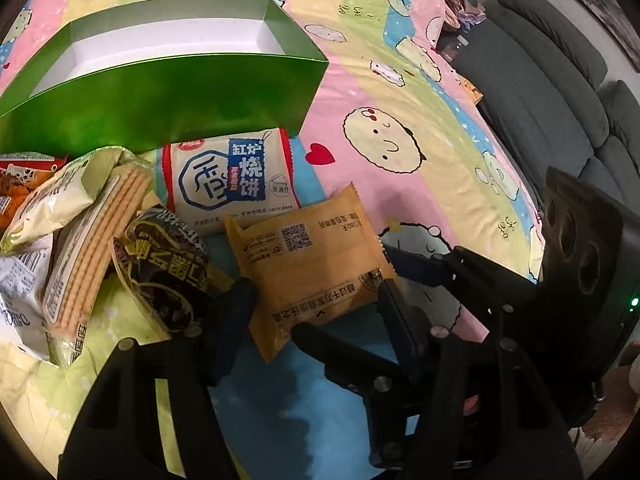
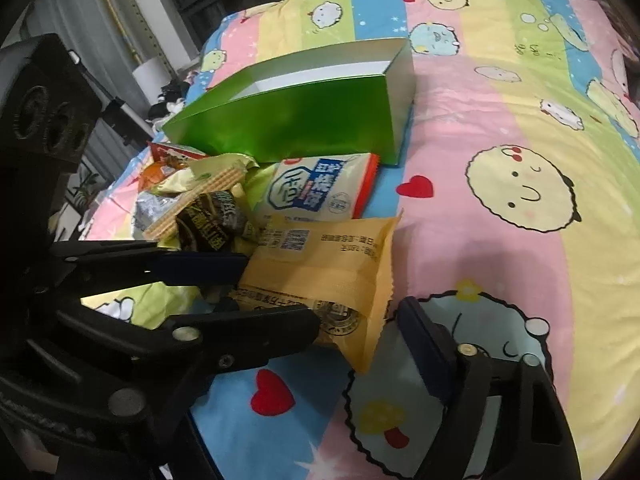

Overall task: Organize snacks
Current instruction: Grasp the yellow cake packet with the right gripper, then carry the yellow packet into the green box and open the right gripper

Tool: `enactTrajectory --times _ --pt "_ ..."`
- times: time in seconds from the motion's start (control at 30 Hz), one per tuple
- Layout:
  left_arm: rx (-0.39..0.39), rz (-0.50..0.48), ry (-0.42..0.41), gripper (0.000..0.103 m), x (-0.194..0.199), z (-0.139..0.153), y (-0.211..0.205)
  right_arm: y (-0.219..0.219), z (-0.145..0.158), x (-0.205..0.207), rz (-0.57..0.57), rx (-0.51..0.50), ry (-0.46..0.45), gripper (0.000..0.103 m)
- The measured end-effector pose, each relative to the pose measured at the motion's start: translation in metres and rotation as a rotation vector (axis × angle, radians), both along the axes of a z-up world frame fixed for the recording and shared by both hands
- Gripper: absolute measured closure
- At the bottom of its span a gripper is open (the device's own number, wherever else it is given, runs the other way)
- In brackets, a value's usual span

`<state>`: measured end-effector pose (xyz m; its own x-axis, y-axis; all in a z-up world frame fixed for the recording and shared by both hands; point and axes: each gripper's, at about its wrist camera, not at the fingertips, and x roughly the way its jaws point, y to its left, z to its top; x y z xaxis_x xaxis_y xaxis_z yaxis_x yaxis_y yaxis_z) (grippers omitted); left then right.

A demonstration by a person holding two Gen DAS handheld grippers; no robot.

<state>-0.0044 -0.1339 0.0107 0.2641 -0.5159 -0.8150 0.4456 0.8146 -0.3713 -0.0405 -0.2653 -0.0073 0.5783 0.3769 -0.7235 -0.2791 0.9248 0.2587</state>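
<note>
A yellow-orange snack packet lies on the cartoon bedsheet between the jaws of my left gripper, which stand wide on either side of it. It also shows in the right wrist view. My right gripper is open around the same packet's near end. Behind it lies a white packet with blue print, also in the right wrist view. An open green box with a white inside stands behind, empty as far as I see; it also shows in the right wrist view.
A pile of snacks sits at the left: a wafer pack, a dark wrapped snack, pale green and white bags and a red-orange packet. A grey sofa stands beyond the bed's right edge.
</note>
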Motion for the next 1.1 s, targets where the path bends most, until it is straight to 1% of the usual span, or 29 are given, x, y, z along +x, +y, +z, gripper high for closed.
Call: enactTrajectory --times 0.07,0.1,0.17,0.23,0.3,0.37,0.43,0.47,0.53,0.67,0.73,0.77,0.83,0.97,1.03,1.1 --pt "-0.019 0.019 0.030 0.046 0.000 0.000 0.005 0.002 0.000 -0.002 0.015 0.005 -0.003 0.034" --pt "-0.029 0.043 0.060 0.047 0.001 -0.002 0.010 0.004 0.001 -0.003 0.022 0.000 -0.004 0.040" --pt "-0.059 0.060 0.104 0.047 0.004 -0.005 0.016 0.005 0.000 -0.003 0.024 -0.015 -0.005 0.044" --pt "-0.072 0.064 0.109 0.047 0.003 -0.004 0.014 0.006 0.000 -0.001 0.025 -0.008 -0.003 0.047" --pt "-0.084 0.056 0.097 0.047 0.000 0.000 0.014 0.006 0.002 -0.001 0.024 -0.006 -0.009 0.051" --pt "-0.098 0.057 0.091 0.050 -0.003 0.001 0.014 0.009 0.002 -0.002 0.026 -0.029 -0.022 0.053" --pt "-0.114 0.066 0.086 0.053 -0.002 0.000 0.012 0.006 0.002 -0.003 0.023 -0.014 -0.029 0.056" --pt "-0.124 0.067 0.081 0.054 -0.003 0.001 0.014 0.004 0.003 -0.005 0.022 -0.007 -0.034 0.059" --pt "-0.139 0.066 0.076 0.057 -0.004 0.003 0.014 0.001 0.004 -0.010 0.019 0.008 -0.045 0.060" --pt "-0.148 0.054 0.039 0.057 -0.012 0.011 0.010 -0.003 0.012 -0.018 0.006 0.007 -0.068 0.060" --pt "-0.160 0.051 0.008 0.057 -0.013 0.024 0.008 -0.005 0.022 -0.021 0.001 0.011 -0.092 0.061" --pt "-0.167 0.048 -0.022 0.057 -0.012 0.036 0.009 -0.005 0.029 -0.020 0.002 0.013 -0.106 0.061" --pt "-0.175 0.048 -0.058 0.057 -0.006 0.049 0.010 -0.005 0.045 -0.016 0.000 0.009 -0.148 0.061" --pt "-0.182 0.061 -0.177 0.055 0.022 0.096 0.020 0.002 0.084 0.007 0.011 0.000 -0.257 0.061" --pt "-0.178 0.068 -0.211 0.053 0.037 0.107 0.026 0.010 0.100 0.022 0.018 -0.006 -0.305 0.061" --pt "-0.167 0.084 -0.240 0.052 0.057 0.115 0.037 0.019 0.111 0.039 0.032 -0.016 -0.340 0.061"
